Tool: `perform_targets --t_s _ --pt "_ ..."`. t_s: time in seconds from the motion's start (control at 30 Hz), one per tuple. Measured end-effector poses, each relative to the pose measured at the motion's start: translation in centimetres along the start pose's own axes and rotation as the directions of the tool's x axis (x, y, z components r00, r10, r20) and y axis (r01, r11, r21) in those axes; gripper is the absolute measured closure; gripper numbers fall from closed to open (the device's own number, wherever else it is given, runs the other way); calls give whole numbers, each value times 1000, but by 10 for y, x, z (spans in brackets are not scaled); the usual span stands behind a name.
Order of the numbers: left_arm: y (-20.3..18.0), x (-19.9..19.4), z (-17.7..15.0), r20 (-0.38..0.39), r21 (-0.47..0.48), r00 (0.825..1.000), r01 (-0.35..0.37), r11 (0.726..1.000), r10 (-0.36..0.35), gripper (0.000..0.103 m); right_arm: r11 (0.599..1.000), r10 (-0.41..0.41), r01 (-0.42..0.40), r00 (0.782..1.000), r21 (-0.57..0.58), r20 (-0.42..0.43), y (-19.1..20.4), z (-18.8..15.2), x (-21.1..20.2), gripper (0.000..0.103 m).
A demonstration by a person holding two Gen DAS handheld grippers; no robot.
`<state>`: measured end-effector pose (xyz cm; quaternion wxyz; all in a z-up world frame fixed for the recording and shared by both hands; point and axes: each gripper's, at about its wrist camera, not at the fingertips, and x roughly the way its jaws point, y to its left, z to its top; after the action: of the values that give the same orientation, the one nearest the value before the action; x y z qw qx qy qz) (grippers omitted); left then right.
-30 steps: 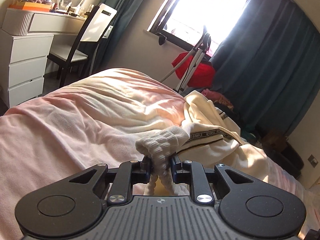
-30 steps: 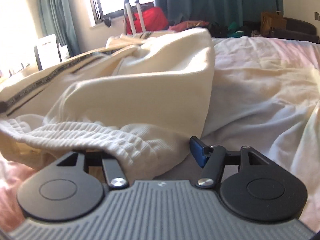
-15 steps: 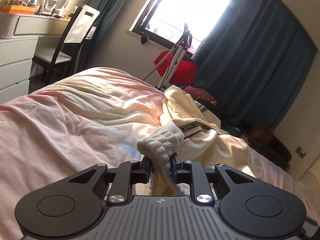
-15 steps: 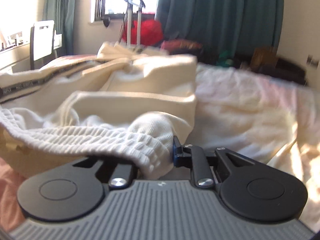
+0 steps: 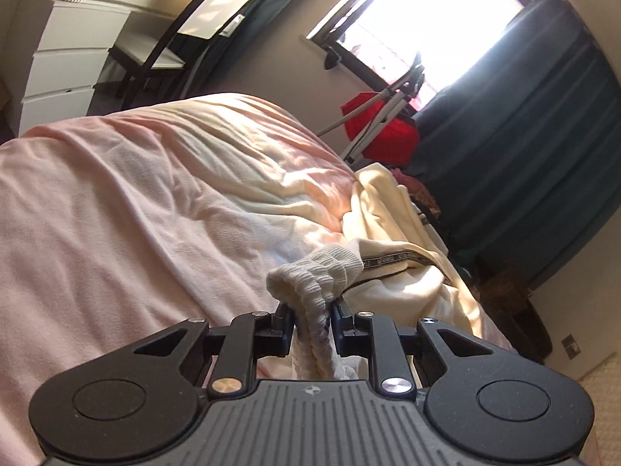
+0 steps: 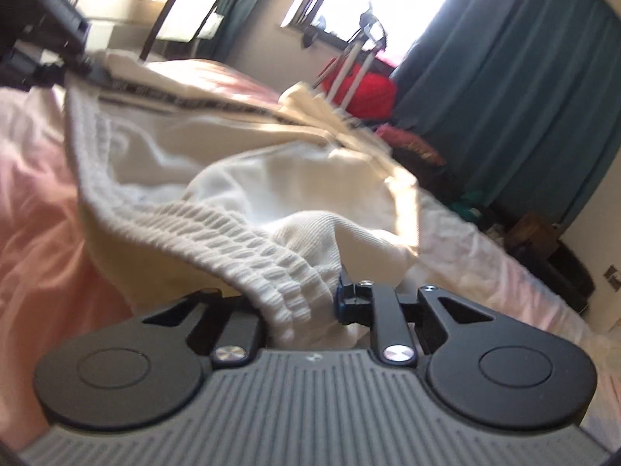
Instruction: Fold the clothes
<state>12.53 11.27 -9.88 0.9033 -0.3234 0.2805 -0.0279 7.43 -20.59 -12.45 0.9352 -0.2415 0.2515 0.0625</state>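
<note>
On the pink bed [image 5: 116,209] the cream trousers [image 6: 271,163] hang by their ribbed waistband [image 6: 295,272], pinched at either end by the left gripper [image 5: 310,318] and the right gripper [image 6: 302,303], whose jaws are easing open slightly on the band, so the step looks like lifting, and next likely needs an even stretch.

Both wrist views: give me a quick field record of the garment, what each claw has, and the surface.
garment: cream garment with a ribbed waistband and a dark patterned stripe, crumpled
left claw: shut on ribbed waistband
right claw: jaws just opening a little, ribbed waistband bunched between them
surface: pink bedsheet, wrinkled
background: red bag under the window, teal curtain
fold status: not yet folded
</note>
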Motion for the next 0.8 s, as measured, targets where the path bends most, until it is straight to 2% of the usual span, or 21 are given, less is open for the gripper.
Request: perform_targets --t_s 0.1,0.13,0.17,0.2,0.23,0.3,0.37,0.4,0.43,0.5,0.53,0.63,0.7,0.77,0.8 --pt "8 5 3 -8 -23 1000 -20 1000 20 82 999 39 -39 999 -4 -9 2 3 -1 72" --pt "10 5 4 -12 -32 1000 -23 999 22 82 998 54 -54 999 7 5 1 6 -7 62" --pt "11 6 4 -15 -41 1000 -24 999 23 82 996 80 -80 997 33 16 -2 7 -13 47" --pt "12 6 4 -17 -47 1000 -26 999 25 82 992 107 -108 994 62 26 -6 9 -18 39" --pt "12 5 4 -17 -48 999 -29 998 28 82 983 147 -150 989 105 35 -10 7 -25 25" --pt "13 3 4 -8 -63 1000 -26 998 26 82 945 247 -250 968 212 40 -22 8 -30 21" --pt "13 -1 3 9 -84 1000 -19 996 20 82 874 332 -341 939 347 86 -37 5 -39 21" --pt "12 -3 3 19 -87 1000 -16 996 17 82 835 344 -362 931 414 121 -46 3 -44 21" --pt "9 -5 3 23 -81 1000 -17 997 19 82 793 341 -371 928 484 152 -55 0 -48 21" --pt "4 -7 2 30 -67 999 -23 997 25 82 703 294 -341 939 624 181 -75 -11 -47 21" --pt "2 -8 1 33 -60 999 -26 998 28 82 661 265 -304 950 685 166 -84 -17 -43 21" --pt "0 -8 2 38 -52 999 -31 998 33 82 568 224 -185 972 802 66 -99 -38 -18 21" --pt "2 -5 3 37 -62 999 -34 997 37 81 487 261 -154 965 860 25 -104 -51 0 20" --pt "6 -3 4 37 -73 998 -39 997 41 82 418 326 -164 945 893 21 -100 -61 17 20" --pt "7 -2 4 38 -76 998 -43 996 46 81 421 351 -173 936 891 16 -95 -60 23 20"
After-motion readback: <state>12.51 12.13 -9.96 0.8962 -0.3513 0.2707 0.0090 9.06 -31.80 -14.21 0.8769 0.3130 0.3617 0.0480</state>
